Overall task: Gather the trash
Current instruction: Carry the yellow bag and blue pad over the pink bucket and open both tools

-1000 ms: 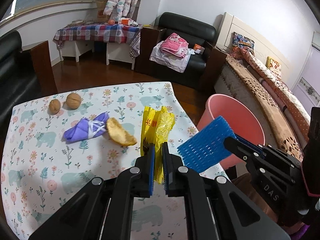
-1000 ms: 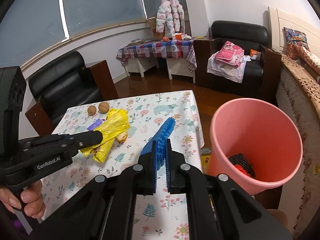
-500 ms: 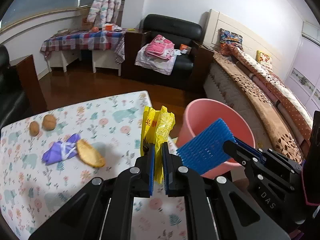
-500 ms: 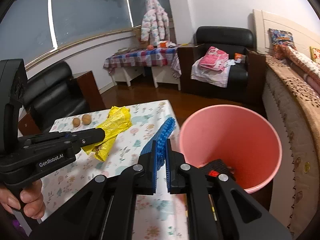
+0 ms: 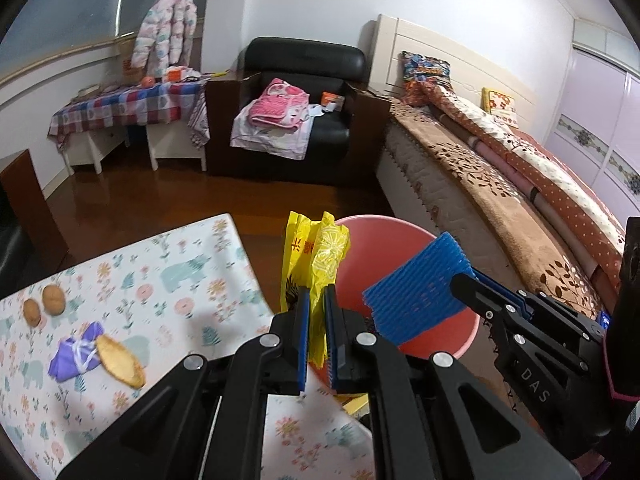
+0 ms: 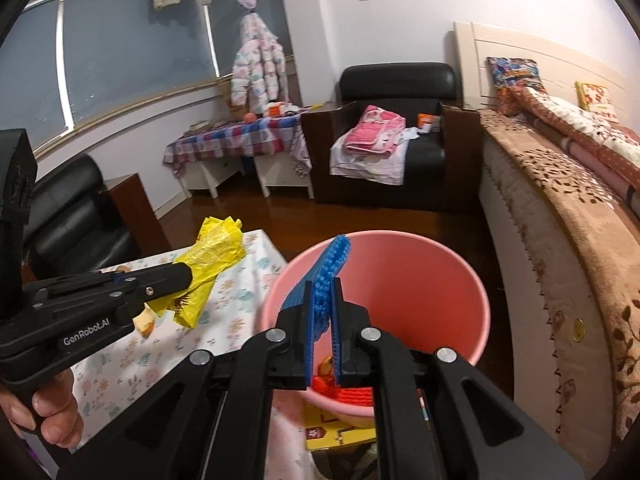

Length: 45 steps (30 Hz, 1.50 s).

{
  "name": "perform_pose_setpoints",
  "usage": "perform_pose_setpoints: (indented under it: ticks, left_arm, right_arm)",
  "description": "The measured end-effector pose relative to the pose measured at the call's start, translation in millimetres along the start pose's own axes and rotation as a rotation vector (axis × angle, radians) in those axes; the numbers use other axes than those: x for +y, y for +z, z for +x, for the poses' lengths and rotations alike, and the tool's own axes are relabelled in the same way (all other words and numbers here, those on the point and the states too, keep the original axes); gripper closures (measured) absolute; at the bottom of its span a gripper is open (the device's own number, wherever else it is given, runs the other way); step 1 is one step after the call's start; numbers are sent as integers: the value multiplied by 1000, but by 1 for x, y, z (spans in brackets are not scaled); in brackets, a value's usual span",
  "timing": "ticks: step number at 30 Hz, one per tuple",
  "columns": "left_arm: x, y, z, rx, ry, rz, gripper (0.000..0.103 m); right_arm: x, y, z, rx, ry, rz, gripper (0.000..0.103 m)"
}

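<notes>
Red trash (image 6: 344,394) low in the pink bin (image 6: 472,344), mostly behind the right gripper (image 6: 322,320); yellow box (image 6: 340,436) bottom centre, half hidden.

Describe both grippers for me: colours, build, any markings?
Both are matte black, angular linkage frames with silver pivot screws and ribbed blue finger pads. The left gripper reads "GenRobot.AI" in white on its side; a bare hand grips its handle. The right gripper shows "DAS" lettering and a pink band at the rear.

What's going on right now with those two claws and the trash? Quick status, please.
Left gripper shut on yellow wrapper. Right gripper shut on blue foam net, above pink bin. Nothing blocking the bin.
</notes>
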<state>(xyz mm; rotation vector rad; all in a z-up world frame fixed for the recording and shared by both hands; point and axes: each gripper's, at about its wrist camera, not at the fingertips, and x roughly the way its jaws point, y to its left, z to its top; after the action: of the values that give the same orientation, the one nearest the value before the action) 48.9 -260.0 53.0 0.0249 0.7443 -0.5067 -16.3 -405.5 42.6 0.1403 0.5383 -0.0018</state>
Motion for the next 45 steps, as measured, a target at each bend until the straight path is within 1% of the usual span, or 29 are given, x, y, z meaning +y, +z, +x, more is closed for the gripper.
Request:
perform_pose_setpoints:
  ticks: [14, 20, 25, 27, 29, 31, 32, 33, 38, 45]
  left_arm:
    - [-46, 18, 48, 37, -46, 74, 96]
    - [-57, 20, 70, 57, -54, 93, 96]
    - [-59, 20, 83, 69, -65, 83, 96]
    - [-59, 21, 86, 67, -68, 83, 90]
    - [-59, 22, 87, 66, -71, 75, 71]
    - [-57, 22, 87, 63, -73, 62, 63]
    - [-56, 23, 87, 62, -75, 58, 62]
    - [-55, 23, 86, 61, -76, 57, 62]
    - [-54, 23, 84, 63, -65, 60, 62]
    - [-49, 19, 68, 56, -49, 54, 62]
  right_arm:
    - [-41, -1, 11, 16, -67, 43, 96]
    - [-52, -4, 19, 39, -82, 52, 96]
    - [-54, -6, 27, 57, -75, 55, 96]
    - [-55, -7, 30, 67, -69, 60, 95]
    - [-57, -6, 34, 77, -61, 70, 95]
    - [-58, -7, 37, 88, -59, 76, 85]
    - [-59, -7, 37, 91, -60, 80, 78]
    - [-59, -8, 38, 92, -59, 83, 76]
    - [-57, -9, 37, 96, -61, 80, 76]
    - [-50, -10, 30, 84, -46, 75, 75]
